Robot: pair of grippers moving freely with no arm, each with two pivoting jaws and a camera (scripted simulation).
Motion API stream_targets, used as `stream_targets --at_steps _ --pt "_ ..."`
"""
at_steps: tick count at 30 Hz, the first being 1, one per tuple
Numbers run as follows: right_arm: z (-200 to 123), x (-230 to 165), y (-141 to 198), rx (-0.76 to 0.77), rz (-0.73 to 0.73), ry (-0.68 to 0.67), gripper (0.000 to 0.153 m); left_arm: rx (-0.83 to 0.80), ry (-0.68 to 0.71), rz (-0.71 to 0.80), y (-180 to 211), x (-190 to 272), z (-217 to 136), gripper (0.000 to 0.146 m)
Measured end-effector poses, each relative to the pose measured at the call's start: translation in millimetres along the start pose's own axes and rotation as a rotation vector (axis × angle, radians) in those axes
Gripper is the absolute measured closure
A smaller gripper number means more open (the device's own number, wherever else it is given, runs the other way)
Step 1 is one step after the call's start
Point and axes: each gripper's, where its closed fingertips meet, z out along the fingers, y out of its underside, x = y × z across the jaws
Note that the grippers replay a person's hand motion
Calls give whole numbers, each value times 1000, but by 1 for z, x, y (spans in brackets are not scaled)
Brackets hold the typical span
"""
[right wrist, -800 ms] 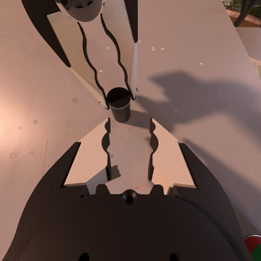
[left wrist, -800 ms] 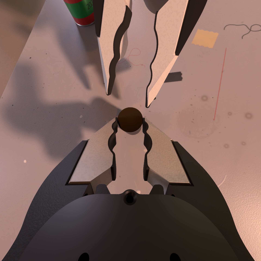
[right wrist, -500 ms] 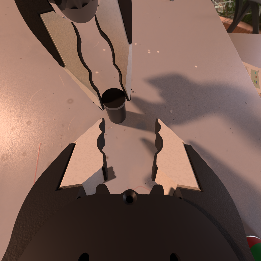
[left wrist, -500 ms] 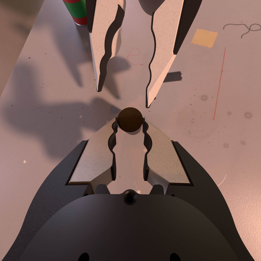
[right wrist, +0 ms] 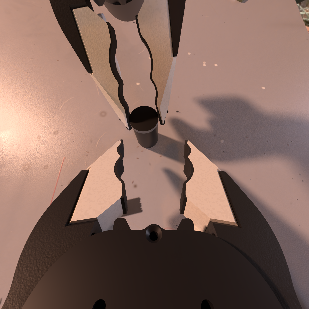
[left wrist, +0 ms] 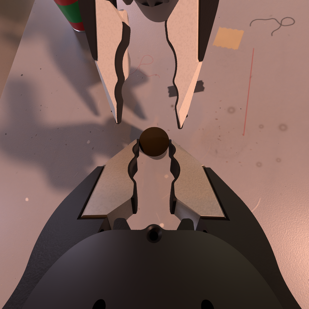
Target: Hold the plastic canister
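Note:
The plastic canister [left wrist: 153, 141] is a small dark cylinder with a dark round lid, standing upright on the table. My left gripper [left wrist: 153, 142] is shut on its lid end, fingertips on either side. In the right wrist view the canister [right wrist: 145, 127] stands just beyond my right gripper [right wrist: 154, 141], which is open and empty, its fingertips short of the canister. The left gripper [right wrist: 145, 125] shows there from the far side, clamped on the canister. The right gripper [left wrist: 148, 124] shows in the left wrist view, open, tips just beyond the canister.
A red and green can [left wrist: 71, 15] stands at the far left table edge. A tan patch [left wrist: 228, 38], a dark tape strip [left wrist: 199, 87], a dark string [left wrist: 274, 23], a red thread [left wrist: 144, 65] and a red line [left wrist: 248, 92] lie on the pink table [left wrist: 250, 184].
My right gripper has opened wider and lined up with the canister. The left gripper and the canister have stayed still.

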Motion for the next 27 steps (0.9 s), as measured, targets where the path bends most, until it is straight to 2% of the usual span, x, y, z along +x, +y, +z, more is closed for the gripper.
stream_targets --at_steps 27 --pt "-3 1 2 5 45 -12 84 -20 -46 -3 0 -3 2 111"
